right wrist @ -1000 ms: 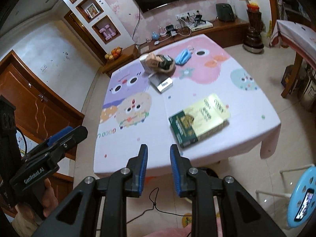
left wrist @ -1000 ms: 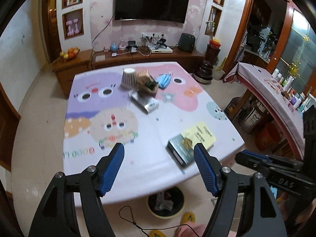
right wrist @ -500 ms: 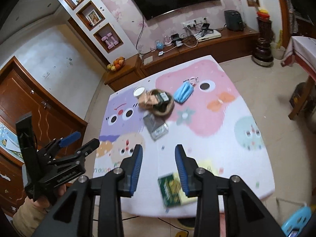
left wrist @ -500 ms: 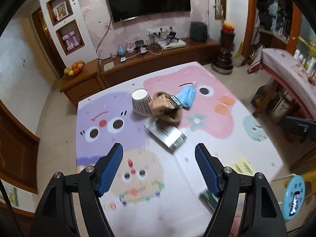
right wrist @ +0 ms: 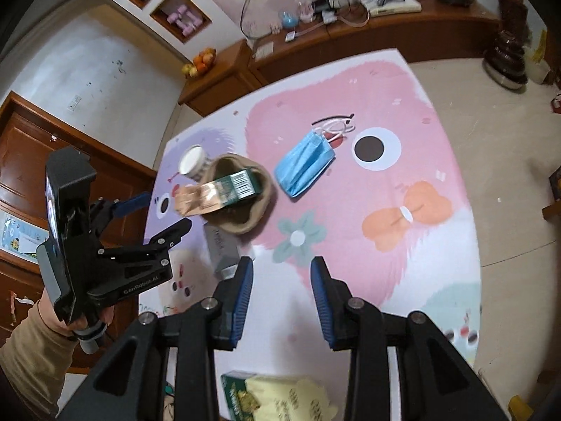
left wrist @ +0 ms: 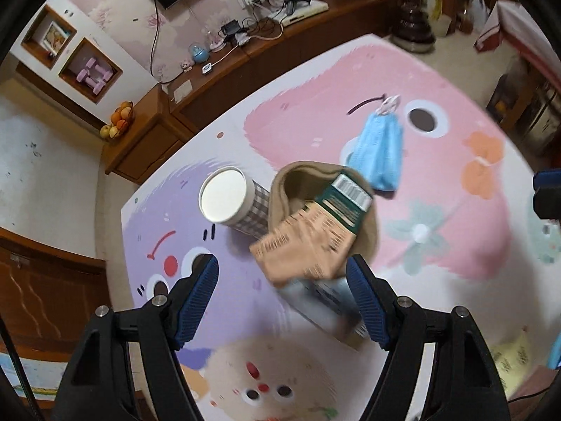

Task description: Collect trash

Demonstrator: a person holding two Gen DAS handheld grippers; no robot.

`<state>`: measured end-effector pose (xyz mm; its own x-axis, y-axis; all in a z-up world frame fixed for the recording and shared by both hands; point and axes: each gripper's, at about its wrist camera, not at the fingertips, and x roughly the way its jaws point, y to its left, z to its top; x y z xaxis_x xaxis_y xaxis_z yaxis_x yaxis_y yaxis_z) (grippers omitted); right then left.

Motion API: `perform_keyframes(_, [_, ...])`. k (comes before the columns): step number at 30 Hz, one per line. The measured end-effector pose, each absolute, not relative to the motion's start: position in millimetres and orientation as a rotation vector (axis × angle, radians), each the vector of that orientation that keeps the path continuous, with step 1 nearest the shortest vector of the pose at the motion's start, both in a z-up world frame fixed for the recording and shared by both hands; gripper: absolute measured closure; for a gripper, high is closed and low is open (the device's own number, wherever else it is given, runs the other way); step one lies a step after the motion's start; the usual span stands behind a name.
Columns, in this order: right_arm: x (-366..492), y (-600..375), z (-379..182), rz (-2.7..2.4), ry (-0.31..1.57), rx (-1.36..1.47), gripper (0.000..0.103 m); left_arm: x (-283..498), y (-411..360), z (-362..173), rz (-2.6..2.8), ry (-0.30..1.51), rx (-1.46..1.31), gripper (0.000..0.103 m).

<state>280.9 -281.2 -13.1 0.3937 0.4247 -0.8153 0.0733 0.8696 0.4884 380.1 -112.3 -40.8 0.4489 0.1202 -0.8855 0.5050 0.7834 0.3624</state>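
Observation:
A brown pulp bowl (left wrist: 291, 182) (right wrist: 245, 224) lies on the cartoon tablecloth (right wrist: 403, 252), holding a green carton (left wrist: 345, 200) (right wrist: 238, 184) and a tan packet (left wrist: 301, 245) (right wrist: 196, 203). A checked paper cup (left wrist: 224, 200) (right wrist: 193, 161) lies on its side against the bowl. A blue face mask (left wrist: 380, 151) (right wrist: 303, 165) lies just beyond it. A silver box (left wrist: 322, 308) (right wrist: 221, 245) sticks out under the bowl. My left gripper (left wrist: 280, 273) (right wrist: 157, 210) hovers open over the packet and silver box. To the right of the heap my right gripper (right wrist: 280, 266) is open and empty.
A green box with a yellow sheet (right wrist: 273, 396) lies near the table's front edge. A wooden TV cabinet (right wrist: 350, 31) with cables and a fruit bowl (right wrist: 200, 63) runs along the far wall. Bare floor lies to the right of the table.
Both grippers have swept forward over the table and tipped downward, so the trash heap now lies close below them. The right jaws stand wider than a second ago.

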Motion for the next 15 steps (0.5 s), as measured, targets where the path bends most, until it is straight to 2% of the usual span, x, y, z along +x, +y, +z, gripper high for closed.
perform_keyframes(6, [322.3, -285.0, -45.0, 0.274, 1.211, 0.504, 0.069, 400.9, -122.8, -57.4, -0.278, 1.133, 0.689, 0.03])
perform_keyframes(8, [330.0, -285.8, -52.5, 0.281, 1.223, 0.51, 0.069, 402.4, -128.8, -60.2, -0.297, 1.137, 0.7, 0.037])
perform_keyframes(12, [347.5, -288.8, -65.0, 0.287, 1.236, 0.54, 0.069, 400.2, -133.6, -61.0, -0.298, 1.12, 0.705, 0.04])
perform_keyframes(15, [361.0, -290.5, -72.3, 0.277, 1.236, 0.57, 0.069, 398.1, -133.1, -57.8, -0.28, 1.114, 0.687, 0.046])
